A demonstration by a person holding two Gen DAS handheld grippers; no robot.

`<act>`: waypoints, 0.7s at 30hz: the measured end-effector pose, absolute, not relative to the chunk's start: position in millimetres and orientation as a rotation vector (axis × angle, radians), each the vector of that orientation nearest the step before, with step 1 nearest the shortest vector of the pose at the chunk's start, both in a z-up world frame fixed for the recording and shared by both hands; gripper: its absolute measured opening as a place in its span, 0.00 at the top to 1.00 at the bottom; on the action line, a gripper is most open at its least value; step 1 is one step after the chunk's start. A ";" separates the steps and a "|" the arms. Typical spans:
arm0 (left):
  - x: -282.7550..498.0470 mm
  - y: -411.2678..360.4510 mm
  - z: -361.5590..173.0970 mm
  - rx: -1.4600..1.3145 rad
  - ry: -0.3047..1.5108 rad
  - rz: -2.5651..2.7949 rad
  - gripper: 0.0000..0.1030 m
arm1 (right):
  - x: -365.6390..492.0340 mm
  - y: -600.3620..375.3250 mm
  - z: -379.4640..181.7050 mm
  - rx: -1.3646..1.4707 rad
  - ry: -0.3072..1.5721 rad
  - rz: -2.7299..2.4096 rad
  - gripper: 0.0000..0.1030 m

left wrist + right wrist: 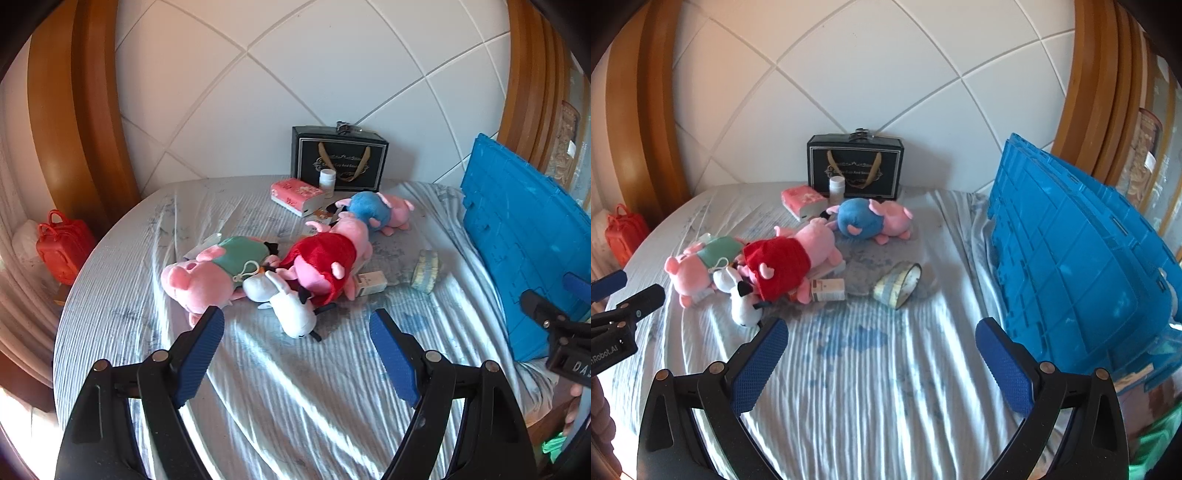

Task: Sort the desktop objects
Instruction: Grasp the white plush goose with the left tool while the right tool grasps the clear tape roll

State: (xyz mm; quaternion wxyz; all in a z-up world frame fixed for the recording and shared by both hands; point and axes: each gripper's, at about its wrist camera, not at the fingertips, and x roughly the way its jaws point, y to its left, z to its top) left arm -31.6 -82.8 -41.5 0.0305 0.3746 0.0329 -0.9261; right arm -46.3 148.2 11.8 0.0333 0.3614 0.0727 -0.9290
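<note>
A pile of plush toys lies on the striped sheet [280, 398]: a green-shirted pink pig [207, 269], a red-dressed pig [325, 258], a blue-bodied pig [373, 210] and a small white dog [291, 302]. Beside them lie a small carton [369, 283] and a roll of tape [899, 284]. My left gripper [297, 325] hovers open just short of the white dog, nothing between its fingers. My right gripper [881, 334] is open over bare sheet in front of the tape roll and the carton [829, 290].
A blue plastic crate [1067, 258] stands tilted on the right. At the back a black gift bag [340, 158] leans on the tiled wall, with a white bottle [327, 181] and a pink tissue pack [295, 195] before it. A red case [62, 243] sits off the left edge.
</note>
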 end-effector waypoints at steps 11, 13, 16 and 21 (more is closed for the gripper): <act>-78.4 -181.8 -114.2 1.307 0.264 -2.565 0.21 | -131.6 180.8 -33.5 1.308 0.193 -2.805 0.00; -87.0 -200.7 -124.3 1.310 0.267 -2.511 0.21 | -149.5 187.5 -47.5 1.362 0.166 -2.782 0.00; -103.1 -224.3 -134.6 1.307 0.271 -2.460 0.21 | -180.0 193.6 -69.1 1.444 0.113 -2.727 0.00; -141.0 -239.5 -139.0 1.371 0.263 -2.445 0.21 | -229.1 194.2 -101.1 1.574 0.097 -2.657 0.00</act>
